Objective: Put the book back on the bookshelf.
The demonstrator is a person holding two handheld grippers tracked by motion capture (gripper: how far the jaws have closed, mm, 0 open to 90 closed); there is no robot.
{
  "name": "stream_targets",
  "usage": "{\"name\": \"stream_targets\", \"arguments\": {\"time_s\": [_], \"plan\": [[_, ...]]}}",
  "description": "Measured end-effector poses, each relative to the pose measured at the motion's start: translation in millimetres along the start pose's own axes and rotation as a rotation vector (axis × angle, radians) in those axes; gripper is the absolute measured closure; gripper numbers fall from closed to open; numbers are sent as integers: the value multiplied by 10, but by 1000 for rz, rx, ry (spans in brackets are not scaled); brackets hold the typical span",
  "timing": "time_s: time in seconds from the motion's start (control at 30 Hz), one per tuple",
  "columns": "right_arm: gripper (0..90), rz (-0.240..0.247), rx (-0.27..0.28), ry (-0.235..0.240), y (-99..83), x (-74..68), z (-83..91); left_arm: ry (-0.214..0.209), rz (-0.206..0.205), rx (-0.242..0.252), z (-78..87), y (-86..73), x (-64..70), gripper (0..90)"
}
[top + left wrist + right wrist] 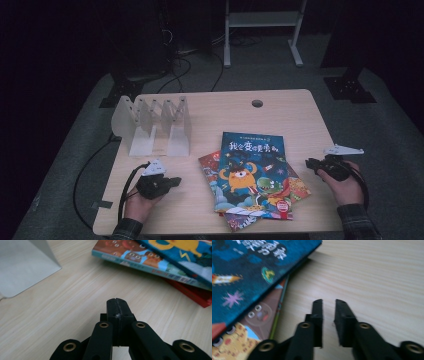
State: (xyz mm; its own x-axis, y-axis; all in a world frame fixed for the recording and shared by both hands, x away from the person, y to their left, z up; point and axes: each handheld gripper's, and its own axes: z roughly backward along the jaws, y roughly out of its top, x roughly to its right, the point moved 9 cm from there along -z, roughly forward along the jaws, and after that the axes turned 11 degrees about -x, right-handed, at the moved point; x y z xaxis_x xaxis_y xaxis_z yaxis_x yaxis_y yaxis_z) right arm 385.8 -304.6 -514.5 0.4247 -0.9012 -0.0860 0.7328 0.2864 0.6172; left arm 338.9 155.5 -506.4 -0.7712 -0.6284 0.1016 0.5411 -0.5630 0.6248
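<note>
A stack of picture books lies flat at the middle of the wooden table, a blue monster-cover book on top. My left gripper rests on the table left of the stack and points toward it; its jaws are pressed together with nothing between them. My right gripper sits at the right of the stack, pointing at the books' edge. Its jaws stand slightly apart and hold nothing.
A white slotted book rack stands at the table's back left, its base near my left gripper. A cable hole marks the far edge. Bare wood lies between each gripper and the stack.
</note>
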Motion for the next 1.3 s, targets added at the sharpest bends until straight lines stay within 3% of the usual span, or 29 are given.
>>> {"name": "stream_targets", "arguments": {"time_s": [0.2,0.33,0.6,1.0,1.3], "plan": [[882,19,0,34,153,-58,-31,-31,-21,1,-35,86,127,900],[885,44,-9,49,216,-113,-90,-56,-26,6,-55,159,193,900],[886,49,7,71,379,-189,-122,-90,-67,2,-160,326,341,899],[887,68,-16,91,494,-310,-251,-143,-112,-22,-345,472,530,898],[887,89,-38,113,513,-409,-323,-164,-146,-51,-451,490,645,898]]}}
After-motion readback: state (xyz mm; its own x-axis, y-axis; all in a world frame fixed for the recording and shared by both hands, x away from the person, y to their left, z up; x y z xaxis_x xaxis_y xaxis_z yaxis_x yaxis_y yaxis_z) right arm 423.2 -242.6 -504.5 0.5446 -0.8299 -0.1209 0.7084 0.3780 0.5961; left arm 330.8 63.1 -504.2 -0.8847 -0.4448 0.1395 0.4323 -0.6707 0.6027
